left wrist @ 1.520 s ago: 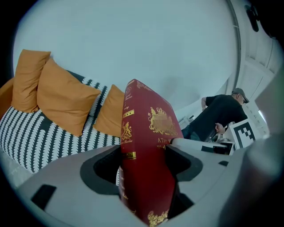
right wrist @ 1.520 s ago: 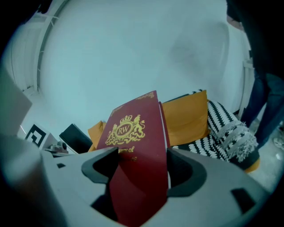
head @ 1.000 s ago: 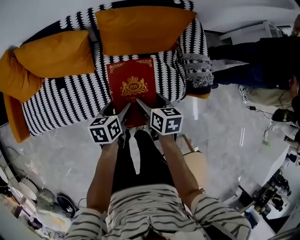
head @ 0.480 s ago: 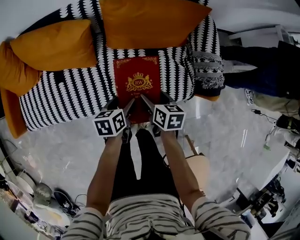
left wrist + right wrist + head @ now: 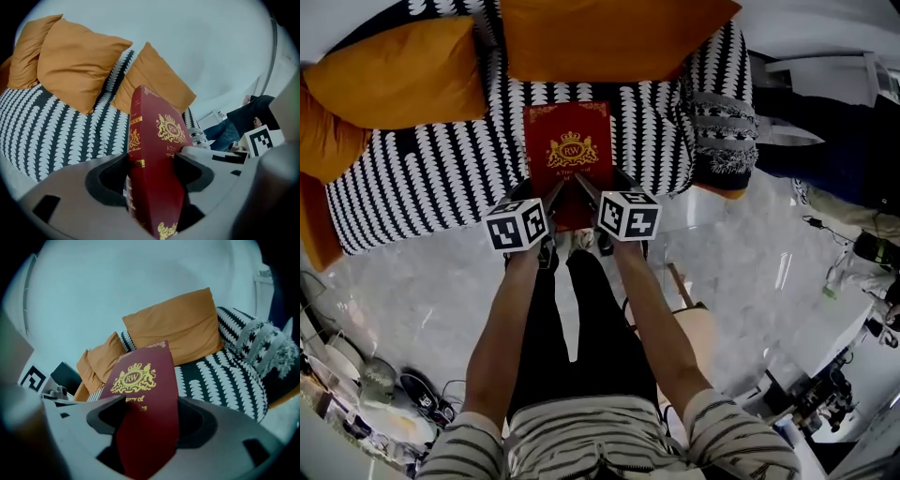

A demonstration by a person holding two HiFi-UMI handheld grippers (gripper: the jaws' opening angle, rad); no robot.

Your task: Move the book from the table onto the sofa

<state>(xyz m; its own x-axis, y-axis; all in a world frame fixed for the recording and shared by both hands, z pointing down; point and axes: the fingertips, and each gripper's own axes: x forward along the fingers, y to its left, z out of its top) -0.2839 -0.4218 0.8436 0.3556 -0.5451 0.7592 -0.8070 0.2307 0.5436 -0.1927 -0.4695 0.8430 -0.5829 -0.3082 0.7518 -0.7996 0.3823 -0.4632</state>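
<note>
Book (image 5: 569, 155), over the sofa (image 5: 422, 178) seat and short of the cushion (image 5: 609, 37) beyond, reads as a stiff, fairly heavy, slick-covered hardback jutting straight ahead of the left gripper (image 5: 152, 159) and right gripper (image 5: 150, 401), whose jaws each clamp its near edge, a sound two-point hold.

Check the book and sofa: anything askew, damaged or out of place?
Nothing stands out. The red book is closed, shows no damage and sits square over the sofa seat, with the left gripper and right gripper both shut on its near edge. The orange cushions sit along the backrest.
</note>
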